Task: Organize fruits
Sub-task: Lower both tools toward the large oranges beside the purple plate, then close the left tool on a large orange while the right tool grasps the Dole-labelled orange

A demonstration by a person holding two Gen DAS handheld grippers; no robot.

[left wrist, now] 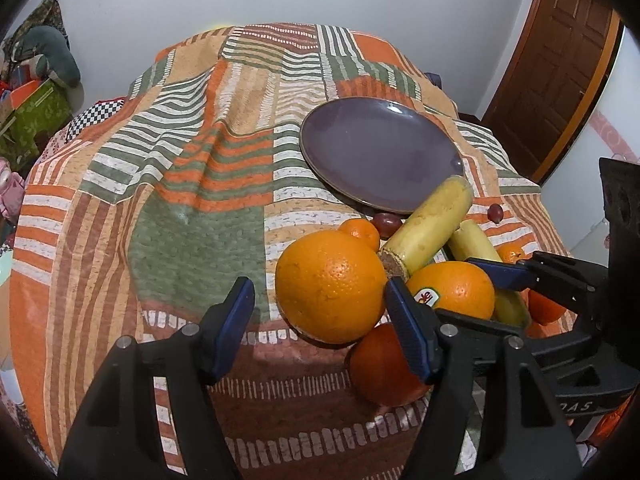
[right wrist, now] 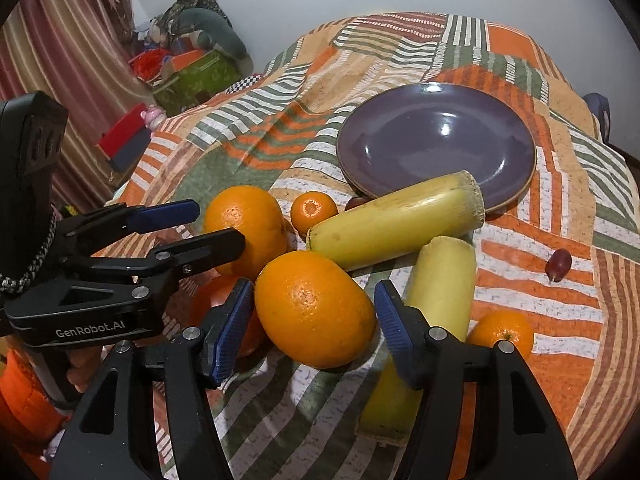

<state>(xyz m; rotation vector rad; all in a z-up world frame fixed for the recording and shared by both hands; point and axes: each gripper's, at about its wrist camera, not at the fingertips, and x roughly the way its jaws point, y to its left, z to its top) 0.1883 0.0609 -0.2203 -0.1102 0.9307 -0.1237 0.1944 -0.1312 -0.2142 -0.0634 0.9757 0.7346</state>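
Note:
An empty purple plate (left wrist: 380, 152) (right wrist: 436, 140) lies on the patchwork cloth behind a pile of fruit. My left gripper (left wrist: 320, 316) (right wrist: 216, 228) is open, with a big orange (left wrist: 332, 284) (right wrist: 244, 228) at its tips; the left pad stands clear of it. My right gripper (right wrist: 314, 316) (left wrist: 480, 296) is open around a second orange (right wrist: 316, 308) with a sticker (left wrist: 452, 292), pads close on both sides. Two pale yellow cane pieces (right wrist: 396, 220) (right wrist: 440, 280), a reddish orange (left wrist: 384, 368), small mandarins (right wrist: 314, 208) (right wrist: 502, 336) and dark red grapes (right wrist: 558, 264) lie around them.
The cloth is wrinkled left of the plate (left wrist: 208, 148). Boxes and soft clutter (right wrist: 192, 72) stand beyond the table's far left edge, next to a striped curtain (right wrist: 60, 52). A wooden door (left wrist: 560, 72) is at the right.

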